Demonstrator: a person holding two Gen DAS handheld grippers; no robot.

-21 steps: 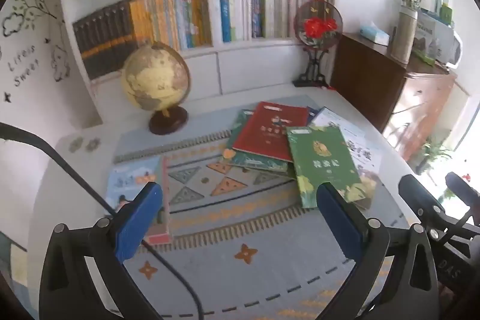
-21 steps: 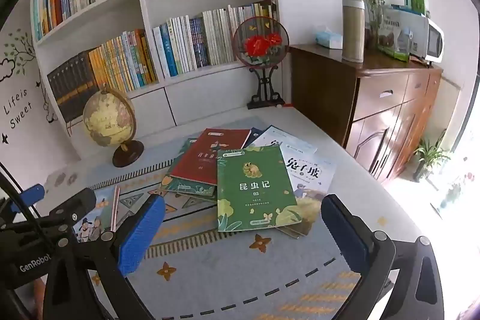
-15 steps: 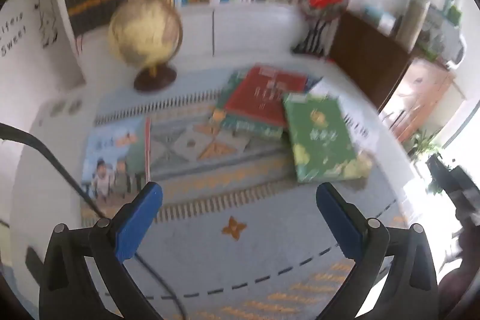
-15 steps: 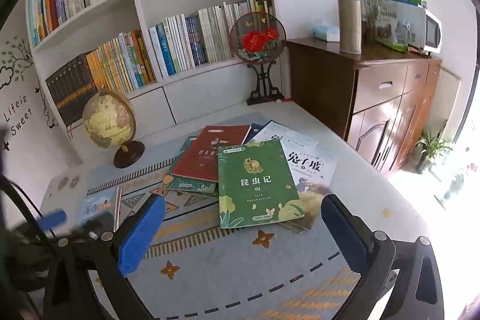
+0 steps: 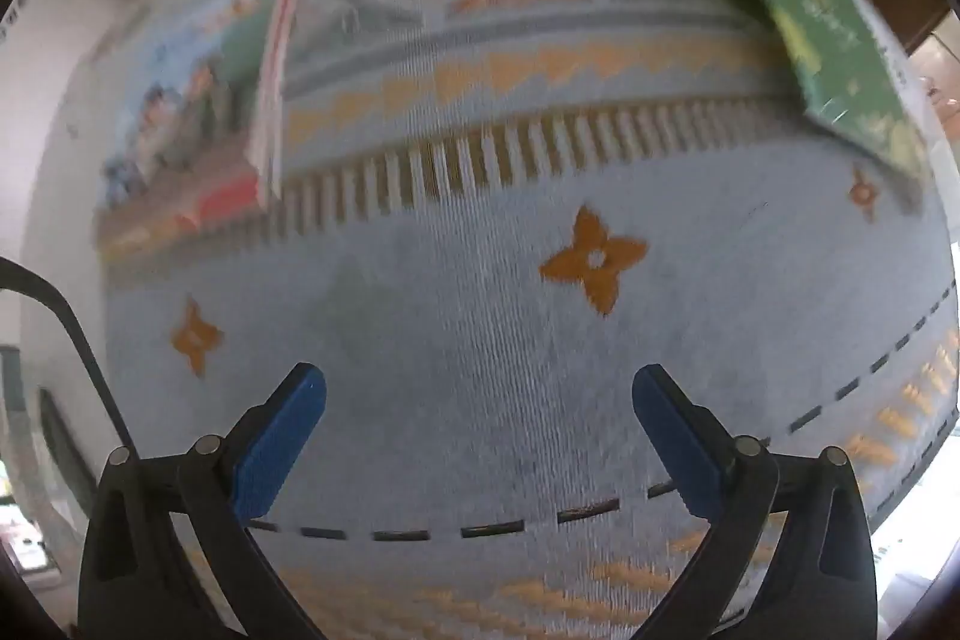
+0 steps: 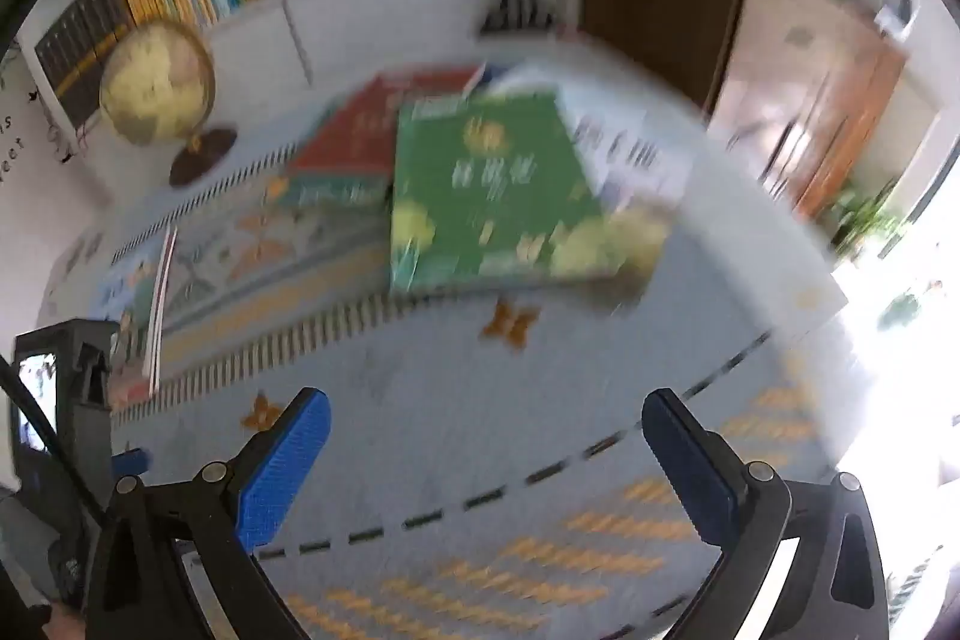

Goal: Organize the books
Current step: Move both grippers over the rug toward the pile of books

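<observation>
The flat green paperback book (image 6: 498,184) tops the spread pile on the blue patterned rug (image 6: 480,430), ahead of my empty, wide-open right gripper (image 6: 480,460); my equally open left gripper (image 5: 474,436) sits farther left.

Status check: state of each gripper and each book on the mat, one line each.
left gripper: open, empty, over the mat
right gripper: open, empty
green book: closed, flat, top of the pile
red book: closed, partly under green book
picture book: closed, flat, apart from pile
</observation>
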